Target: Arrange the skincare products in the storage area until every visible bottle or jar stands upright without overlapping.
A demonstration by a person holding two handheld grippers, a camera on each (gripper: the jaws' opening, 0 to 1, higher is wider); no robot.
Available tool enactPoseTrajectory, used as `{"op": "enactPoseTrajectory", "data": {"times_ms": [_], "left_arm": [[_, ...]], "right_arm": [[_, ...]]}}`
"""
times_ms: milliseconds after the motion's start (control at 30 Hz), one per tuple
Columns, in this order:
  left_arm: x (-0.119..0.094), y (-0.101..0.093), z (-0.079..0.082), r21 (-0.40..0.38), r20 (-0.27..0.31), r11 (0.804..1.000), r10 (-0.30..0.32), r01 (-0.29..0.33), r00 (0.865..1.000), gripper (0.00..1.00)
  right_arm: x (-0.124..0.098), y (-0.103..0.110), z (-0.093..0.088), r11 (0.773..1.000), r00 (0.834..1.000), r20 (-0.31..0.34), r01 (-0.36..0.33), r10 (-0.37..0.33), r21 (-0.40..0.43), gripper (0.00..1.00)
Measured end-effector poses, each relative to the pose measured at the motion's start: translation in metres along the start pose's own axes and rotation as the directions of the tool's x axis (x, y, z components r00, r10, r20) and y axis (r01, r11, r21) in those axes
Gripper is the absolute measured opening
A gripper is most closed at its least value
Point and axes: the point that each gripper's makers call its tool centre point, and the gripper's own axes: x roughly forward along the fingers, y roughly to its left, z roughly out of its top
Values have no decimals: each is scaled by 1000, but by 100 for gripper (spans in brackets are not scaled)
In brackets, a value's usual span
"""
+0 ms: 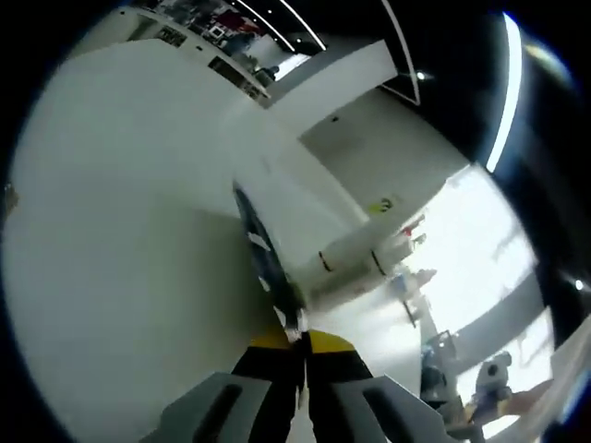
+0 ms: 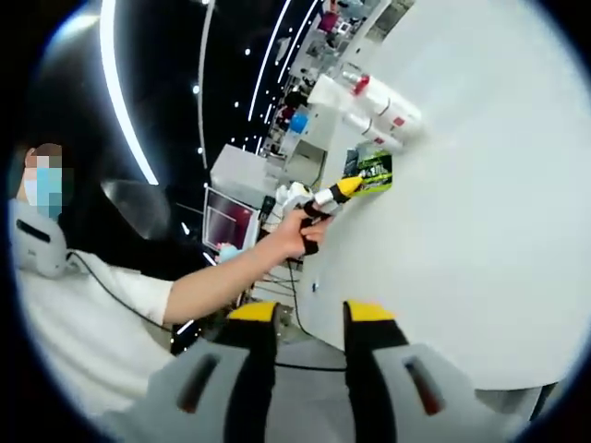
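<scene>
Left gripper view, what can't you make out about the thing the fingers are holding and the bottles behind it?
- Dark flat packet in the left gripper: seen edge-on, print unreadable.
- White bottles: blurred by glare, labels illegible.
- Right gripper view: green packet tiny, text unreadable; white bottles too small.

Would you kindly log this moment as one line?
left gripper: shut on dark flat packet | right gripper: open, holding nothing | white bottles: lying on white table
</scene>
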Motion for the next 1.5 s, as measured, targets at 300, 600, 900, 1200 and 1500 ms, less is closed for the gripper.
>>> {"op": "enactPoseTrajectory", "data": {"times_ms": [300,600,900,1200,1500], "left_arm": [[6,19,-6,-65,-13,990,122,-123,992,6],[8,19,-3,-85,7,986,144,-143,990,8],[-16,14,1,-95,25,977,196,-193,980,26],[-59,9,-10,-55,35,968,248,-246,968,33],[-145,12,12,128,107,912,379,-391,919,45]], "right_arm": [[-1,-2,4,1000,1000,25,7,-7,5,29],[-4,3,4,1000,1000,27,1,-1,-4,29],[-5,14,1,999,1000,21,-21,22,-30,29],[-3,21,-3,997,999,5,-45,45,-59,29],[-1,29,-8,993,996,-24,-86,84,-85,29]]}}
